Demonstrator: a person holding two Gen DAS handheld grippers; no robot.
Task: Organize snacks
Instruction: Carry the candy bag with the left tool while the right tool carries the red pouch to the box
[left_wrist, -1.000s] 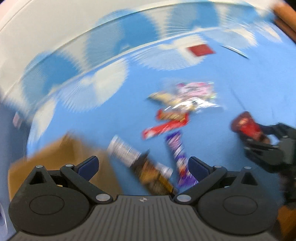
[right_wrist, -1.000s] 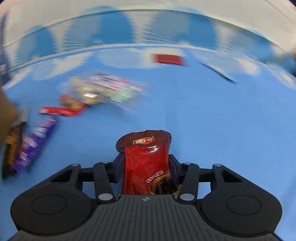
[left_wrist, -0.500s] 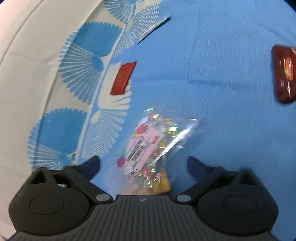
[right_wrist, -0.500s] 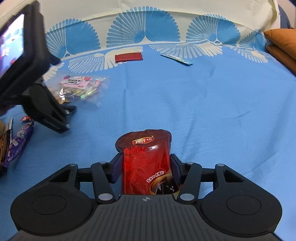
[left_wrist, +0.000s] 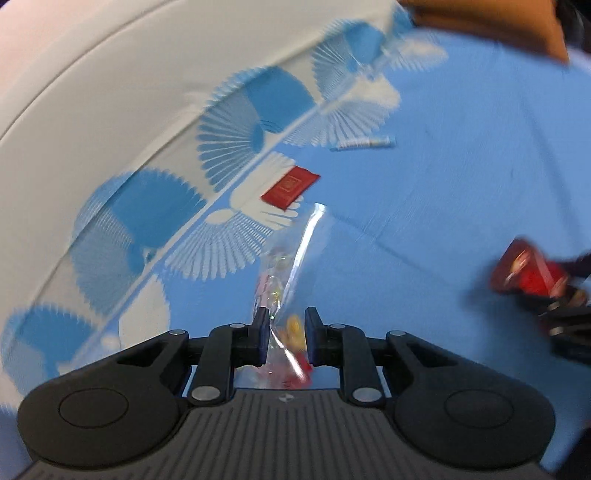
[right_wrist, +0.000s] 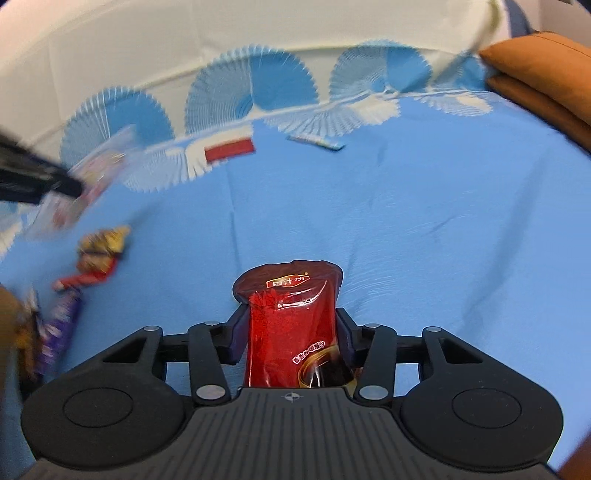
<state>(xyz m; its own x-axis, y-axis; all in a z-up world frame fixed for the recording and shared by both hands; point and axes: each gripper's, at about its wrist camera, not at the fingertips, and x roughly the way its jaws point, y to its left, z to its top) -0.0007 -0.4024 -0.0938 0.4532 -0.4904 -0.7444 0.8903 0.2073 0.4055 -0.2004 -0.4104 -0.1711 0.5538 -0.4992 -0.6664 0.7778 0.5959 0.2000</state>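
- The left gripper (left_wrist: 282, 334) is closed on a clear candy bag (left_wrist: 286, 291); the bag stands up between the two fingers, toward 12 o'clock, and its top end is off the blue cloth (left_wrist: 461, 177).
- The right gripper (right_wrist: 291, 332) is closed on a red pouch (right_wrist: 291, 325), which sticks out forward (label side up) above the cloth.
- In the left view the right gripper with its red pouch shows at 3 o'clock, blurred.
- In the right view the left gripper shows at 9 o'clock as a dark blur, with the candy bag just beside it.
- A flat red packet (left_wrist: 291, 187) lies on the white fan pattern at 12 o'clock of the left gripper, near the tip of the bag.
- A thin blue-white stick (right_wrist: 316, 142) lies on the cloth to the right of the red packet, apart from it.
- At 8 o'clock in the right view lie a gold snack (right_wrist: 103, 245), a red bar (right_wrist: 83, 279) touching it, and a purple bar (right_wrist: 59, 332) (all blurred).
- An orange cushion (right_wrist: 543, 74) is at 2 o'clock of the right view, at the edge of the cloth.
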